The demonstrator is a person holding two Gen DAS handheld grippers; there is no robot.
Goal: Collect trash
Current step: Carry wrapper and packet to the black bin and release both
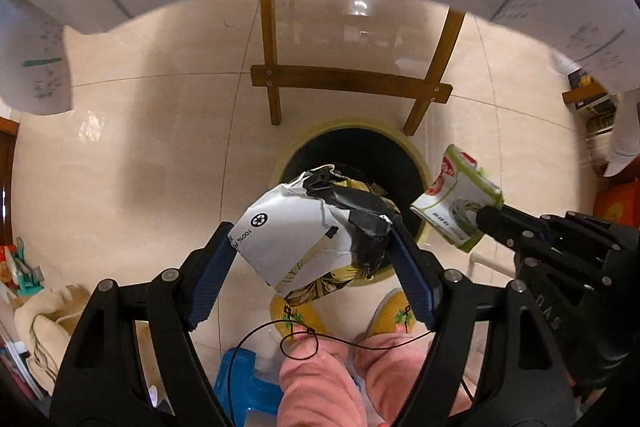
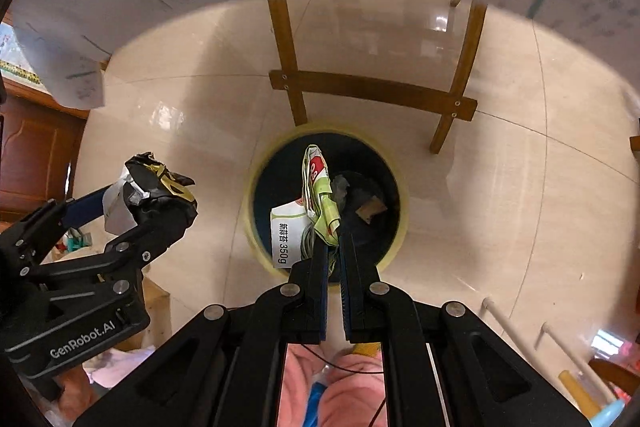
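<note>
The left tongs (image 1: 312, 251) stand wide, clamping a crumpled black-and-white bag (image 1: 308, 227) between the blue pads (image 1: 212, 275). The right tongs (image 2: 333, 247) stand narrow, pinching a green-and-white wrapper (image 2: 316, 203) at its lower edge. The bin (image 2: 256, 227), black inside with a yellow rim, stands on the floor (image 1: 160, 147) directly below and ahead of both tongs. The wrapper hangs over the bin mouth; the bag hangs over the bin's near rim. Scraps (image 2: 370, 209) lie inside the bin. Wooden chair legs (image 1: 352, 81) stand just beyond it.
</note>
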